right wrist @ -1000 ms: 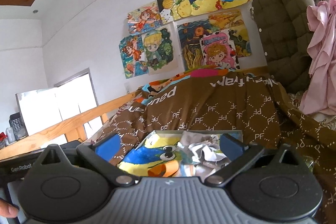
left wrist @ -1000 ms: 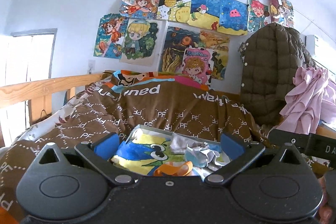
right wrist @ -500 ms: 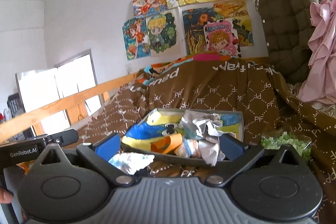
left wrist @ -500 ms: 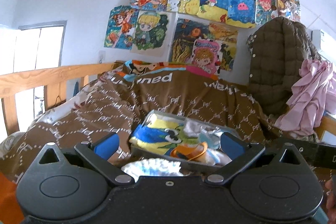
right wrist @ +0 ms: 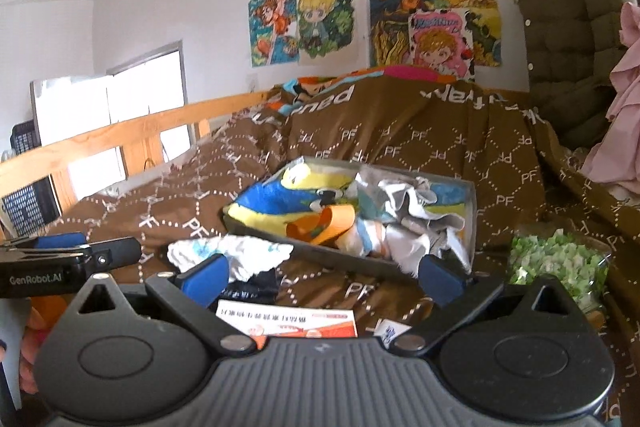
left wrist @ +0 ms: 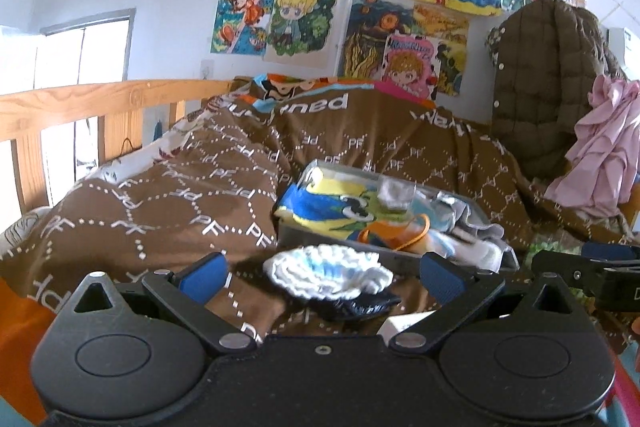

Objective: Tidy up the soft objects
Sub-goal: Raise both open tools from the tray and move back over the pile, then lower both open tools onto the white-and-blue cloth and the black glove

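Both claws backed off the grey storage tray [left wrist: 332, 241].
Left claw [left wrist: 322, 273] and right claw [right wrist: 324, 273] gape empty; a white-and-blue knitted cloth [left wrist: 326, 275] now lies between left's fingers, likely next.

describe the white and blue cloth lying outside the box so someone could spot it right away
On the brown PF-patterned quilt sits a grey box stuffed with cloths. The white and blue cloth lies crumpled on the quilt before its near wall, the only pale, ruffled piece outside it.

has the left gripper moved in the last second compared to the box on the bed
Yes. The left gripper has pulled back from the grey box, which now sits farther ahead, uncovering a white sock.
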